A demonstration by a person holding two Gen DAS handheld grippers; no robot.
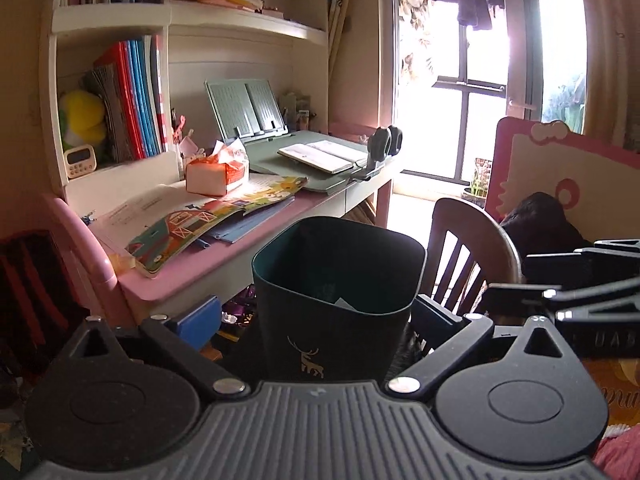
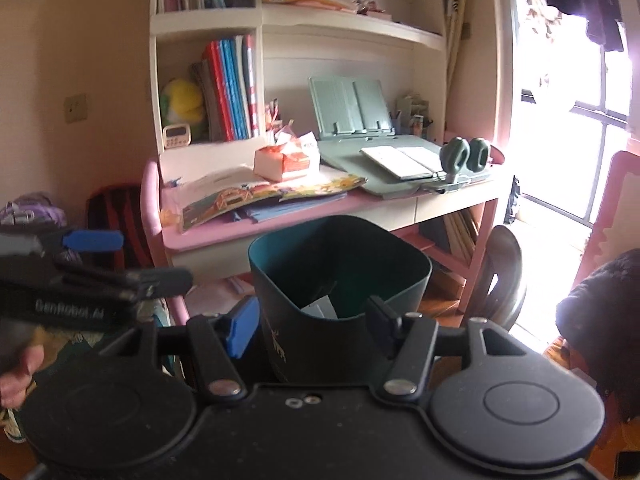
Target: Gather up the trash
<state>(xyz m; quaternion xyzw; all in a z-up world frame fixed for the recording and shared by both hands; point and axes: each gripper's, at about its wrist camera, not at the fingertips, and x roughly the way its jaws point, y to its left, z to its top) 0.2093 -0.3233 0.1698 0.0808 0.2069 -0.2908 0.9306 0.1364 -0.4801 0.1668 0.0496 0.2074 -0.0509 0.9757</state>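
Bin: a dark green bin [image 1: 336, 300] with a pale deer print on its front is seen in front of the desk's front edge, and its mouth is open upward.
Trash: a scrap of white paper [image 2: 320, 307] is seen lying inside the bin, low against the near wall.
Left gripper: the left gripper [image 1: 316, 320] is shown with its jaws spread wide, one finger on each side of the bin; whether the fingers touch the bin's walls cannot be told, and nothing is seen gripped.
Right gripper: the right gripper [image 2: 314, 326] is shown with its jaws wide apart, the blue-padded finger [image 2: 241, 330] just beside the bin's left wall and the black finger at the near rim; contact cannot be told.
Desk: a pink-edged desk [image 2: 208, 240] is seen behind the bin.
Desk's left part: an open picture book [image 1: 212, 220] is laid near the front edge, and a tissue box [image 1: 216, 174] is placed behind it.
Desk's right part: a green reading stand [image 1: 244, 110] is propped upright at the back, and an open notebook [image 1: 320, 156] is laid in front of it.
Chair: a wooden chair [image 1: 468, 248] is seen to the bin's right.
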